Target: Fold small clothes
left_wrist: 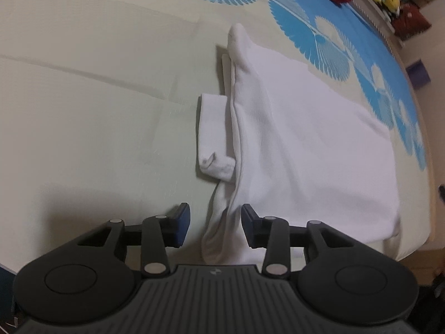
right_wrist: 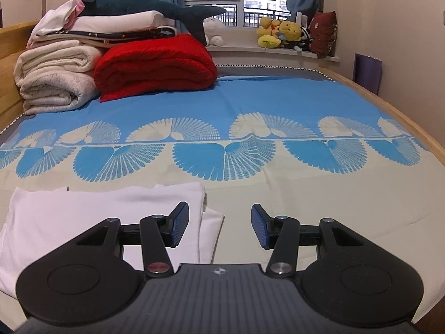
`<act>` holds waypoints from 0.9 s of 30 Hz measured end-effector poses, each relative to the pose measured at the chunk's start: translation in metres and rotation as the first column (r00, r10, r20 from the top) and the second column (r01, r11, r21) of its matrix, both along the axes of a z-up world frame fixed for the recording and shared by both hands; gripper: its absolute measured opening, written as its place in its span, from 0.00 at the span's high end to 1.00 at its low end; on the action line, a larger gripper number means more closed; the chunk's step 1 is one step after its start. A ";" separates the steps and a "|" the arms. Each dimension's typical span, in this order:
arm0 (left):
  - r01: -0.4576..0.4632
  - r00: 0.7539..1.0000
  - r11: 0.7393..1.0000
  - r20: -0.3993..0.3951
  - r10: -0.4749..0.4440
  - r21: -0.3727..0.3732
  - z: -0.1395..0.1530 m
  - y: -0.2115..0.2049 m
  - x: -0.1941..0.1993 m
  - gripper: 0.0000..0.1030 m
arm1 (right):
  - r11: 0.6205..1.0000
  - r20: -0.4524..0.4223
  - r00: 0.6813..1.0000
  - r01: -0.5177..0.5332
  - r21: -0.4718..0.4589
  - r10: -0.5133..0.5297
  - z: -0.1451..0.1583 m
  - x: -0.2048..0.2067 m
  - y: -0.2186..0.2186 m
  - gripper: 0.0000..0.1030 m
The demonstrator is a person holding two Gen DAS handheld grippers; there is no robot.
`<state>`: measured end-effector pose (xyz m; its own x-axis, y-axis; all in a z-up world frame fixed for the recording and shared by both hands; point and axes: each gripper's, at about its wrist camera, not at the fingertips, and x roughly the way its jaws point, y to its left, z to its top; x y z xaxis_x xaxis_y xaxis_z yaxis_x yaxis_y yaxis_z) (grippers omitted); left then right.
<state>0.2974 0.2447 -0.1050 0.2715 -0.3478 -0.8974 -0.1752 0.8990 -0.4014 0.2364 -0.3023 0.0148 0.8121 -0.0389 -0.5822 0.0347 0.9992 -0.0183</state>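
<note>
Both claws — left claw (left_wrist: 215,224) and right claw (right_wrist: 219,226) — hang spread over the bed (right_wrist: 306,194), white garment (left_wrist: 306,144) lying folded, ungripped.

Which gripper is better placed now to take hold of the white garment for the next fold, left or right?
Probably the left. The left gripper is open with an edge of the white garment between its fingers. The right gripper is open too, but mostly bare bedsheet lies between its fingers.

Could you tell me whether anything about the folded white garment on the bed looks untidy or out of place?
Yes: a small folded flap sticks out from the left edge of the white garment, and that edge bunches unevenly toward the open left claw.
</note>
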 end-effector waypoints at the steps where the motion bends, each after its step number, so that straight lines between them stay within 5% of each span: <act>1: -0.011 1.000 1.000 -0.002 0.011 -0.011 -0.001 0.000 0.002 0.57 | 1.000 -0.002 1.000 0.000 -0.002 0.000 0.000 0.001 0.001 0.50; 14: -0.102 0.994 0.993 -0.046 0.100 -0.051 -0.020 -0.019 0.037 0.55 | 1.000 -0.006 1.000 0.025 0.006 -0.025 -0.002 0.000 -0.008 0.50; 20: -0.070 0.997 0.998 -0.013 0.070 0.000 -0.016 -0.030 0.041 0.80 | 0.999 -0.007 0.999 0.046 0.010 -0.046 -0.002 -0.001 -0.015 0.50; 27: -0.068 0.994 0.997 0.093 0.065 0.038 0.015 -0.025 0.018 0.85 | 0.999 -0.006 0.999 0.033 0.016 -0.033 -0.003 0.001 -0.010 0.50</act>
<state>0.3151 0.2192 -0.0903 0.3749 -0.2897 -0.8806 -0.1991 0.9026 -0.3817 0.2374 -0.3118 0.0121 0.8069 -0.0565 -0.5880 0.0679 0.9977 -0.0027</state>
